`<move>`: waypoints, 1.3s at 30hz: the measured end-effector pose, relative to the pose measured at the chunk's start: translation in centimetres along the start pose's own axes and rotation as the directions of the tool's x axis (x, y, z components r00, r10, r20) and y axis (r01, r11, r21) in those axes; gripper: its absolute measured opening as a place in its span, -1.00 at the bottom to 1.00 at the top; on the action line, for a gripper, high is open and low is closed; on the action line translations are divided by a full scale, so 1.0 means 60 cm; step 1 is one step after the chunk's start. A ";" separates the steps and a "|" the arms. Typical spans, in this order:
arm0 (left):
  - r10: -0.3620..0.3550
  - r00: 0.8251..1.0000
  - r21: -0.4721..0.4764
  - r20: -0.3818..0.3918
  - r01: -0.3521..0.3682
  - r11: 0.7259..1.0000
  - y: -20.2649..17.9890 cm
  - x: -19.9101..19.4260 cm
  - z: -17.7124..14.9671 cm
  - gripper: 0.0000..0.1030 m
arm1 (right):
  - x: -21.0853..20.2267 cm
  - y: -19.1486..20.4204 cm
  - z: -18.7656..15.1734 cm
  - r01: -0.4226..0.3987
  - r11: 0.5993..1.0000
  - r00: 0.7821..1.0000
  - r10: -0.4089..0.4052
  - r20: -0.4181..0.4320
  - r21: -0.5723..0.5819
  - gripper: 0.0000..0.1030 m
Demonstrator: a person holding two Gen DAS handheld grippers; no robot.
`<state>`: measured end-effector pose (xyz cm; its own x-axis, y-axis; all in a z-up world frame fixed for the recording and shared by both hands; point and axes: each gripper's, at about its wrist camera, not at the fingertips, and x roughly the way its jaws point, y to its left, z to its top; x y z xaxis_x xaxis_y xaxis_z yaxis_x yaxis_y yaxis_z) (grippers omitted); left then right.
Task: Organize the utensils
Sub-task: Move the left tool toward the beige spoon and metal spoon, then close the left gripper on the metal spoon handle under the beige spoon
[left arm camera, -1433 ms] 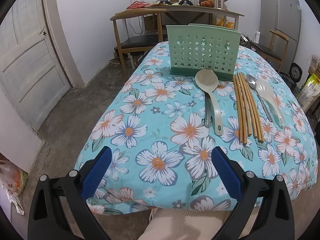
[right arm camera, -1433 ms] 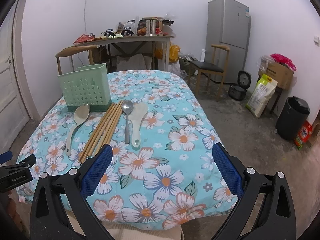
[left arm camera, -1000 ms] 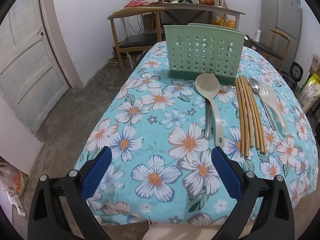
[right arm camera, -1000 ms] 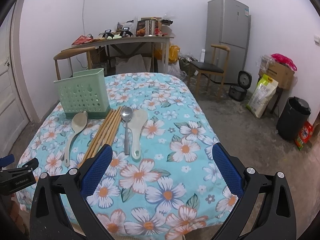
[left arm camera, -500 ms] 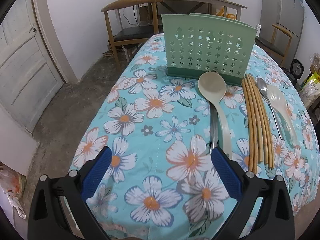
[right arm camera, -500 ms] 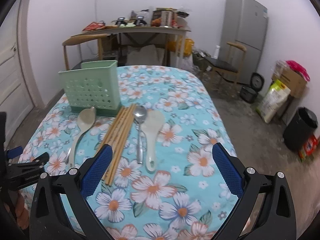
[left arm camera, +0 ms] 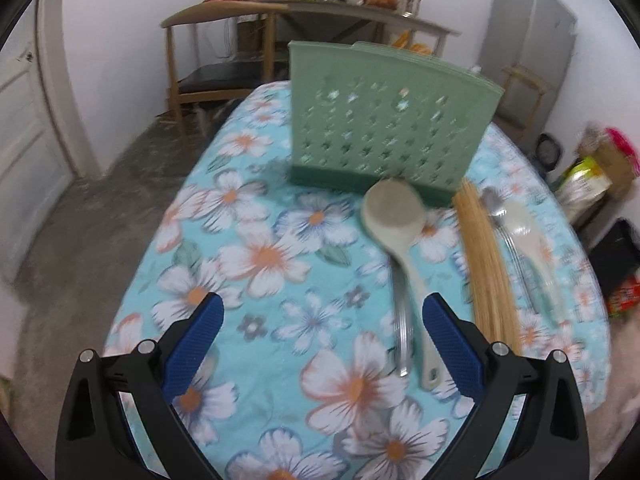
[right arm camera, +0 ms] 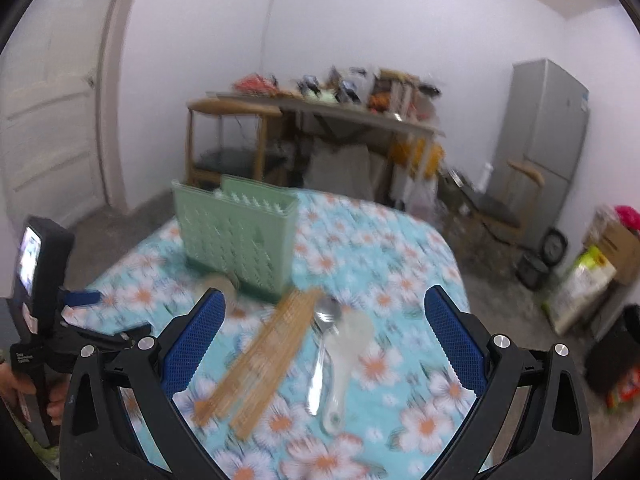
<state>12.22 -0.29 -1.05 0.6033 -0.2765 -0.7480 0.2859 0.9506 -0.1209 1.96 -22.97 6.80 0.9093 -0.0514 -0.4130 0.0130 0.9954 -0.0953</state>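
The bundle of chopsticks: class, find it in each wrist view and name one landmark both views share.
Left wrist view: chopsticks lie right of centre, between the ladle and the metal spoon.
Right wrist view: chopsticks run diagonally at lower centre.
Shared landmark: the green holder.

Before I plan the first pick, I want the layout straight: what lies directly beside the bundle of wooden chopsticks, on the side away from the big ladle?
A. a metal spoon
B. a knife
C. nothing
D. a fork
A: in the left wrist view a metal spoon lies right beside the chopsticks, opposite the ladle.
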 end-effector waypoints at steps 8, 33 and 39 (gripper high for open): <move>-0.157 0.987 -0.036 -0.024 0.156 0.987 0.005 0.019 -0.009 0.89 | 0.064 0.006 -0.012 -0.187 0.971 0.978 0.199 -0.070 0.146 0.85; -0.405 0.895 -0.152 -0.185 0.381 0.912 -0.012 0.088 -0.025 -0.43 | 0.092 -0.026 -0.063 -0.332 0.866 0.890 0.419 -0.180 0.373 0.65; -0.431 0.887 -0.253 -0.167 0.384 0.888 0.017 0.086 -0.027 -0.45 | 0.079 -0.036 -0.068 -0.332 0.862 0.891 0.420 -0.171 0.384 0.65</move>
<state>14.41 -0.53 -6.10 0.2875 -0.6313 -0.7203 0.2972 0.7737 -0.5595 4.52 -25.70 1.37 0.7447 0.3581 -0.5632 -0.1312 0.9059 0.4026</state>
